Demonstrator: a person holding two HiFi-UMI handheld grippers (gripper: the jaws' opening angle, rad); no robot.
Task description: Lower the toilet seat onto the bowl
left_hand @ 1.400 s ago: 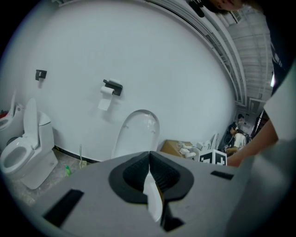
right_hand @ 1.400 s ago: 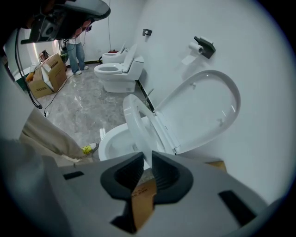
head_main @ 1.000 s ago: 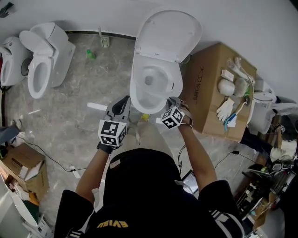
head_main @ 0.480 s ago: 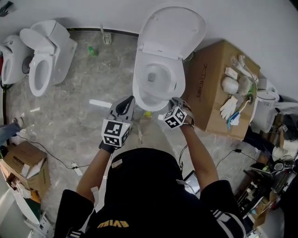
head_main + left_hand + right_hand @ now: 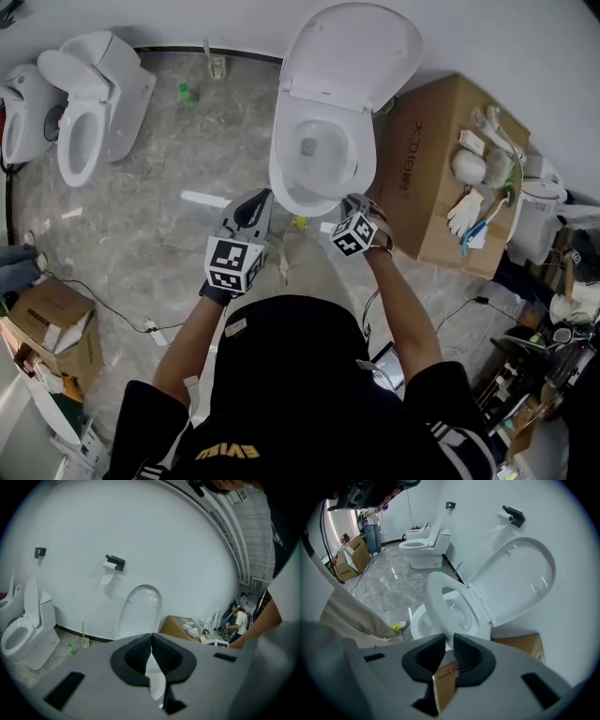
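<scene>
Over the bowl (image 5: 417, 621), the toilet seat (image 5: 435, 599) hangs tilted, slightly lower than a second ago. Right gripper (image 5: 449, 649) jaws, narrowly apart, pinch its front rim; left gripper (image 5: 151, 641) is closed on nothing.

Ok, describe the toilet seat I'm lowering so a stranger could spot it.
Along the white back wall, find the toilet beside the cardboard box. Its lid leans back toward the wall; the toilet seat is the white ring tilted partway above the bowl, front edge pinched in the right gripper, unlike the toilets at far left.
</scene>
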